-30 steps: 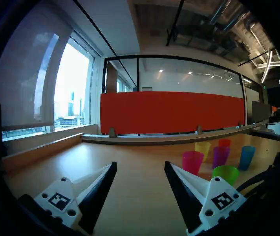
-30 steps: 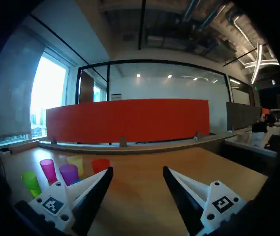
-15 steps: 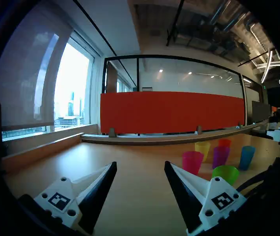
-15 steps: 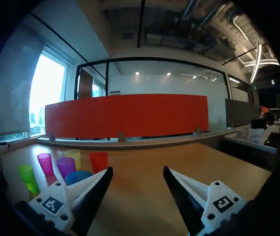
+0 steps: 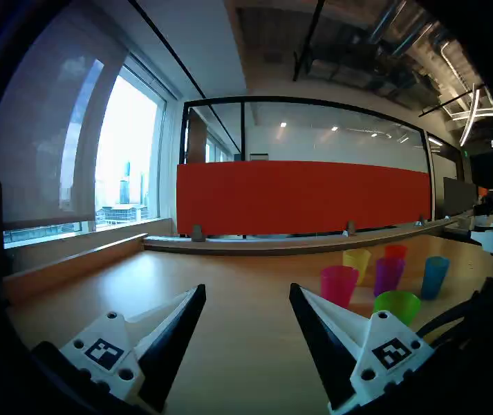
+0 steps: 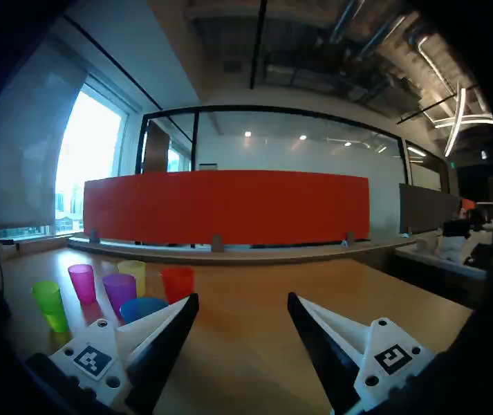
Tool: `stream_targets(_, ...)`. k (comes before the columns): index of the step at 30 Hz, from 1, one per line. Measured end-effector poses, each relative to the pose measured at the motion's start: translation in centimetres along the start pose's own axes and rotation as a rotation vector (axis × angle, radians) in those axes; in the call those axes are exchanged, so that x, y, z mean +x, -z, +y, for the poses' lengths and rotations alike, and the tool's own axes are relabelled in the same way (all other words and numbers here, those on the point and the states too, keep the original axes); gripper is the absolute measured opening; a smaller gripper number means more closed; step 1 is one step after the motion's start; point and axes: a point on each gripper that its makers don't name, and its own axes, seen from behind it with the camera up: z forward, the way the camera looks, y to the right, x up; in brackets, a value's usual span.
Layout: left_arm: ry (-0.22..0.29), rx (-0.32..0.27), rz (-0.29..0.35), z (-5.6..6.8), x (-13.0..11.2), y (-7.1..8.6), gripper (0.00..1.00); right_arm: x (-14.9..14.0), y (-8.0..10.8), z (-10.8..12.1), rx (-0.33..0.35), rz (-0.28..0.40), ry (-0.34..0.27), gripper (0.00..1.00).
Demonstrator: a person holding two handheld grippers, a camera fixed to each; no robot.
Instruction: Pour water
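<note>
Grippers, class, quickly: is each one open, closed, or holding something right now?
Left gripper: open, holding nothing.
Right gripper: open, holding nothing.

Six translucent plastic cups stand upright in a loose cluster on the tabletop: pink cup (image 5: 338, 285), yellow cup (image 5: 357, 263), purple cup (image 5: 388, 274), red cup (image 5: 395, 252), blue cup (image 5: 435, 277) and green cup (image 5: 397, 304). They lie ahead and to the right of the left gripper (image 5: 247, 286) jaws, and ahead and to the left of the right gripper (image 6: 243, 296) jaws.
</note>
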Motion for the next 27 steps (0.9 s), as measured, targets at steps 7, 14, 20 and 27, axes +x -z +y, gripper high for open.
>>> stream_targets(7, 0.000, 0.000, 0.000, -0.04, 0.01, 0.01, 0.89, 0.07, 0.11, -0.16, 0.006, 0.000, 0.000, 0.99)
stream_targets(14, 0.000, 0.000, 0.000, -0.01, 0.02, 0.01, 0.90, 0.07, 0.22, -0.03, 0.005, 0.001, 0.000, 0.99)
stream_targets(20, 0.000, 0.000, 0.000, -0.02, 0.04, 0.03, 0.90, -0.12, 0.26, 0.07, 0.004, 0.001, -0.001, 0.99)
stream_targets(27, 0.000, 0.000, 0.000, 0.00, 0.05, 0.02, 0.90, -0.07, 0.23, 0.02, 0.005, -0.002, -0.002, 0.99)
